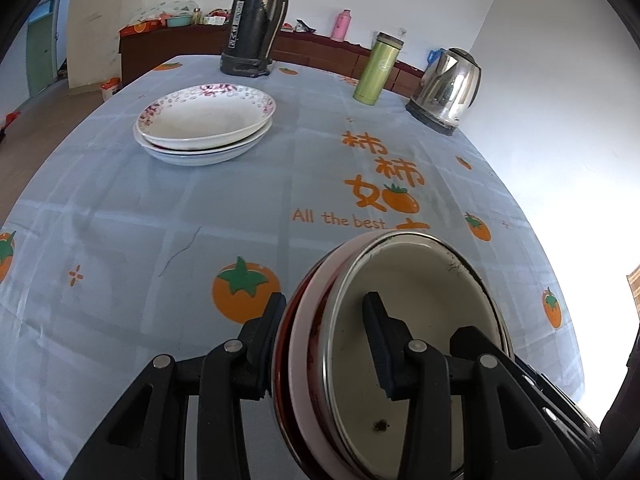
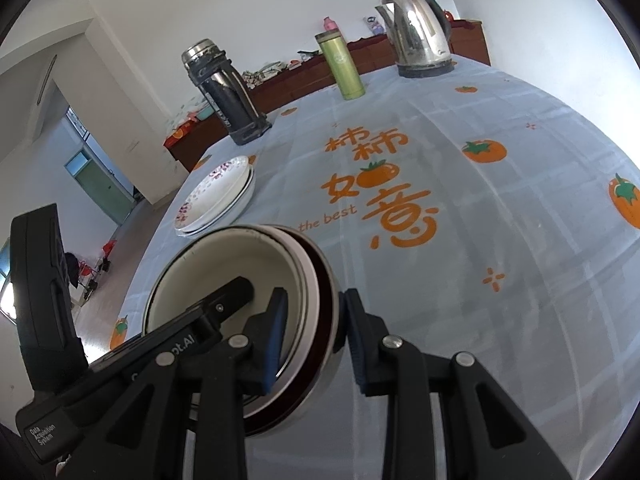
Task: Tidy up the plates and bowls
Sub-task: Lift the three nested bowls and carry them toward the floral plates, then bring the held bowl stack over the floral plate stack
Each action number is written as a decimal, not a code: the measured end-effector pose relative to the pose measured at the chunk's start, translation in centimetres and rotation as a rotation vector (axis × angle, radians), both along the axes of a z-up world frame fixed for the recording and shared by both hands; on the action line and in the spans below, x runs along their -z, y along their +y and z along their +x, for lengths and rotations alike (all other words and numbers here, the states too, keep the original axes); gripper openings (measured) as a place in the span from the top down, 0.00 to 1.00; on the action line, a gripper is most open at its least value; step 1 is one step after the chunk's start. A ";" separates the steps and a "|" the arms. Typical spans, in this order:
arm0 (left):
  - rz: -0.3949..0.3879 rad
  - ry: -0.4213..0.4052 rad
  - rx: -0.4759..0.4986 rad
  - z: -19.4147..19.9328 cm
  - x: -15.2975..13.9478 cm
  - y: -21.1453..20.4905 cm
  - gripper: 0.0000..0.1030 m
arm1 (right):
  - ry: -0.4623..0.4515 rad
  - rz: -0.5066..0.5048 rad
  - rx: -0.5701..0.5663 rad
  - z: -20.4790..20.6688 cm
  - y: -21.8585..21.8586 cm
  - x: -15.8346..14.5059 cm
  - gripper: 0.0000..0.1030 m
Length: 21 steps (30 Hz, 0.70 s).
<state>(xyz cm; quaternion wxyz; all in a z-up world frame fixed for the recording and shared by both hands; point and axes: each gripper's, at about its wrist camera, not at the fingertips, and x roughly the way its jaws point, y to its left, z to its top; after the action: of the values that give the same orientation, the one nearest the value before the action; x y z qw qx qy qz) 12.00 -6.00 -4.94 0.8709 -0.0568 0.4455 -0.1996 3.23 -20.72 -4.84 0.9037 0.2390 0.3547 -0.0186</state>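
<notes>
White walls and a dark wooden sideboard stand behind the bench (image 1: 120, 216), which carries a pale blue cloth printed with orange persimmons.

The left gripper (image 1: 324, 320) is closed on one side of the stack of enamel bowls (image 1: 404, 320), one finger inside the top bowl and one against the outer wall. The right gripper (image 2: 312, 312) is closed on the opposite side of the same stack (image 2: 224, 272) in the same manner. The stack hangs tilted between both grippers, above the near middle of the bench, and I cannot tell if it touches the cloth.

Further out, toward the far left part of the bench, lie the stacked plates (image 1: 204, 124), the top one with a floral rim. At the far edge stand a dark thermos (image 1: 256, 24), a green tumbler (image 1: 378, 68) and a steel kettle (image 1: 446, 88) near the far right corner.

To do this step well, I think both grippers should move together at the same speed, so the rim is not twisted. The stack should be brought level before it goes down, because nested bowls can slide out. A free place beside the plates looks suitable; keep away from the tumbler.
</notes>
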 end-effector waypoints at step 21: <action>0.002 0.012 -0.062 0.8 0.1 4.3 0.58 | 0.002 0.013 -0.044 1.4 3.8 0.1 0.72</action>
<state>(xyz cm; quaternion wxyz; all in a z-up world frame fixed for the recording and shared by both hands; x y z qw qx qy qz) 12.81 -1.70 -5.01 0.8739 -0.0708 0.4491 -0.1718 4.68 -16.88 -4.98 0.9019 0.2368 0.3611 0.0032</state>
